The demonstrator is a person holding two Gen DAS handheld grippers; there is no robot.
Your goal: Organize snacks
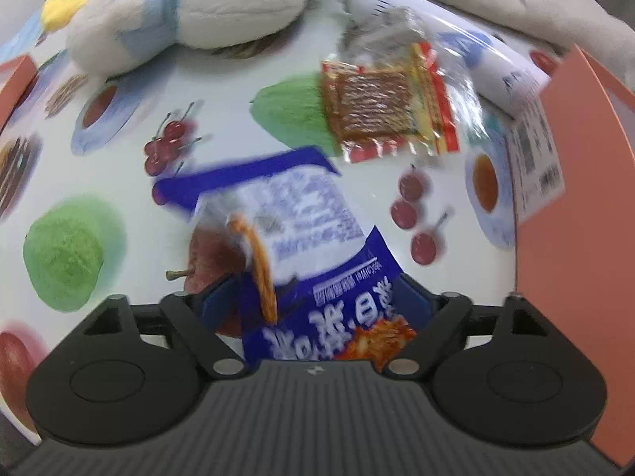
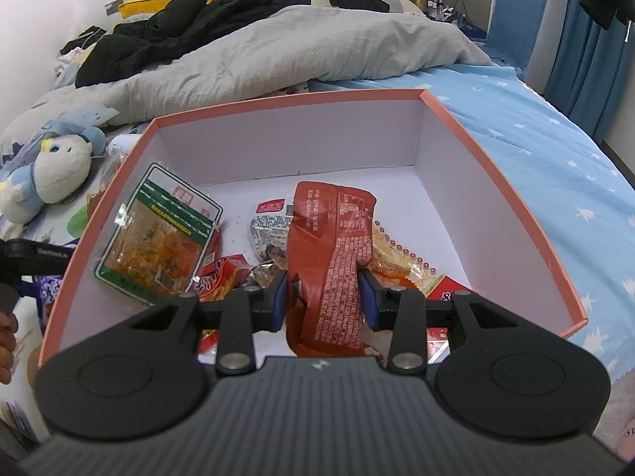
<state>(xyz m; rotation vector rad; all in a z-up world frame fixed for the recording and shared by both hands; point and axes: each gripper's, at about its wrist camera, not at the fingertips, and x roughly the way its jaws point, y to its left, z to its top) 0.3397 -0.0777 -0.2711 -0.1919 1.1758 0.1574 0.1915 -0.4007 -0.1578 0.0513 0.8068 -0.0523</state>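
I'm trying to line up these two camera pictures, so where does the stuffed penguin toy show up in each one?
Left wrist: stuffed penguin toy lies at the top left, on the fruit-print cloth.
Right wrist: it lies at the left edge, outside the box.
Shared landmark: the pink box, at the right edge in the left view.

Snack packets (image 2: 154, 238) in box (image 2: 278, 135); plush toy (image 2: 51, 174) left.

Soft, even room light, with hardly a shadow. The blue snack packet (image 1: 301, 238) smears with motion blur, and glare streaks the clear wrapper (image 1: 397, 35) above it. Fisheye bends both views' edges.
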